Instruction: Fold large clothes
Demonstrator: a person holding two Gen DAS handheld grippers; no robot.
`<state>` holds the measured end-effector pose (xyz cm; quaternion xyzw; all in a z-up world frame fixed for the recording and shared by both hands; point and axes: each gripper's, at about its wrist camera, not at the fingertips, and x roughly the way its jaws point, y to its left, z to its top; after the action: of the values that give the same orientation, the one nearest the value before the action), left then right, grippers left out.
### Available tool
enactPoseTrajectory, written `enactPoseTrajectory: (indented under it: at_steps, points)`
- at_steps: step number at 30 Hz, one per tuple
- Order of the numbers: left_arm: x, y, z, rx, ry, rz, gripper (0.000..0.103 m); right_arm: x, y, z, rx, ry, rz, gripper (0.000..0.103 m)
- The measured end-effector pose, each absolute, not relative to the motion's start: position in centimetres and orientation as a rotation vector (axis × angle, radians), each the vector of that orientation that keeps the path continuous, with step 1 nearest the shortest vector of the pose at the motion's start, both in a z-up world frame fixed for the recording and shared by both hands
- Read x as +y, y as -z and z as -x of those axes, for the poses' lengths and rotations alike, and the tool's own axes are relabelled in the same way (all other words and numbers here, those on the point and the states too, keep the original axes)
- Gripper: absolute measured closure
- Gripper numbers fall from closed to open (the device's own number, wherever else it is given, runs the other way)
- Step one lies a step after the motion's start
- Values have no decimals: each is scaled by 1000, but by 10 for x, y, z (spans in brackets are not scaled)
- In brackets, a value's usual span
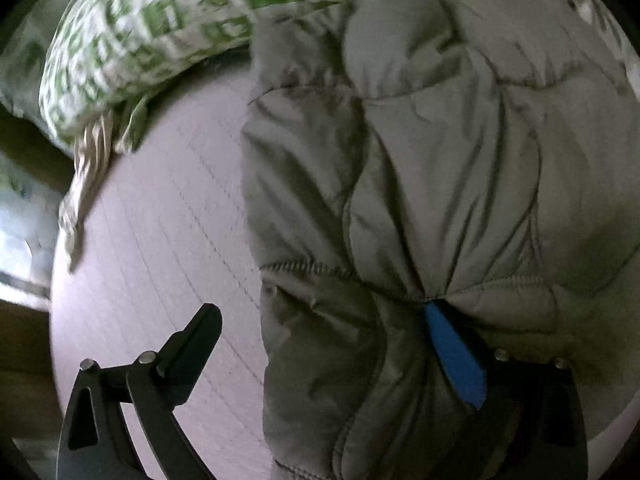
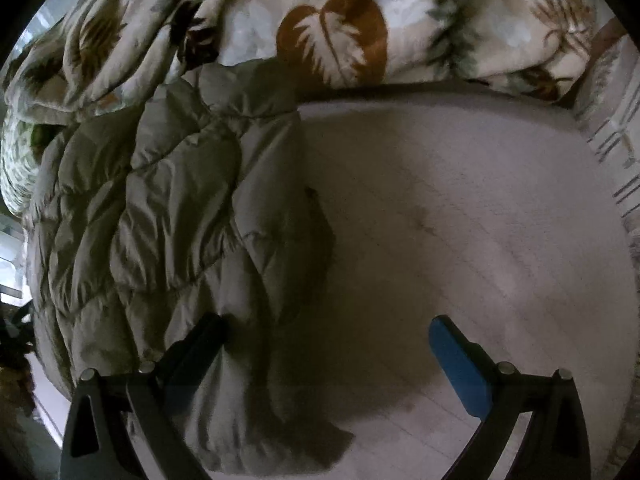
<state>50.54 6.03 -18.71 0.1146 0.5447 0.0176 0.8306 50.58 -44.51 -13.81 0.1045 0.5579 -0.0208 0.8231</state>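
Both my grippers tip steeply down toward the bed (image 2: 460, 208), a pale sheet with faint stitched lines.

My left gripper (image 1: 320, 344) has its jaws spread wide. The black finger (image 1: 196, 340) hangs over bare sheet; the blue-padded finger (image 1: 452, 352) is pushed into a crease of the jacket (image 1: 420, 160), with padded cloth bulging round it. Cloth lies between the jaws, but they are not closed on it.

My right gripper (image 2: 324, 356) also stands wide open and holds nothing. Its black finger (image 2: 200, 348) lies over the jacket's lower edge, whether touching I cannot tell; its blue-padded finger (image 2: 460, 364) is over empty sheet, well clear of the cloth.

There is one jacket (image 2: 168, 220), grey-green and quilted, lying crumpled on the bed with its edge running down the middle of both views. Beyond it I count one green-and-white patterned pillow (image 1: 168, 24) and one leaf-printed blanket (image 2: 332, 36), bunched along the far side of the bed.
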Motion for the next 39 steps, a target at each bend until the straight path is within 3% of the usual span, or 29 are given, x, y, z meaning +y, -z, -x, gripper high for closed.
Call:
enactPoseTrajectory:
  at_steps: [15, 20, 21, 22, 23, 24, 25, 26, 32, 35, 39]
  points:
    - [75, 215, -530, 1265, 72, -97, 0, -433, 203, -554, 1365, -98, -310, 1]
    - [77, 223, -535, 1265, 111, -53, 0, -434, 212, -554, 1349, -119, -330, 2]
    - [78, 224, -536, 1266, 114, -53, 0, -432, 210, -554, 1339, -127, -329, 10]
    - [78, 225, -537, 1271, 118, -48, 0, -429, 207, -550, 1329, -147, -340, 31]
    - [79, 226, -538, 1275, 122, -41, 0, -426, 202, -548, 1305, -188, -373, 42]
    - [76, 228, -539, 1281, 127, -36, 1, -422, 199, -546, 1302, -179, -344, 45]
    - [79, 229, -541, 1286, 139, -29, 7, -418, 197, -545, 1299, -176, -313, 48]
    - [79, 229, -542, 1289, 166, -17, 23, -414, 195, -543, 1292, -175, -307, 51]
    - [62, 215, -540, 1266, 203, -48, 58, -398, 187, -524, 1249, -165, -293, 65]
    - [58, 201, -539, 1231, 204, -45, 70, -393, 181, -514, 1223, -159, -294, 71]
    - [54, 189, -532, 1187, 193, -56, 74, -388, 168, -499, 1174, -156, -297, 76]
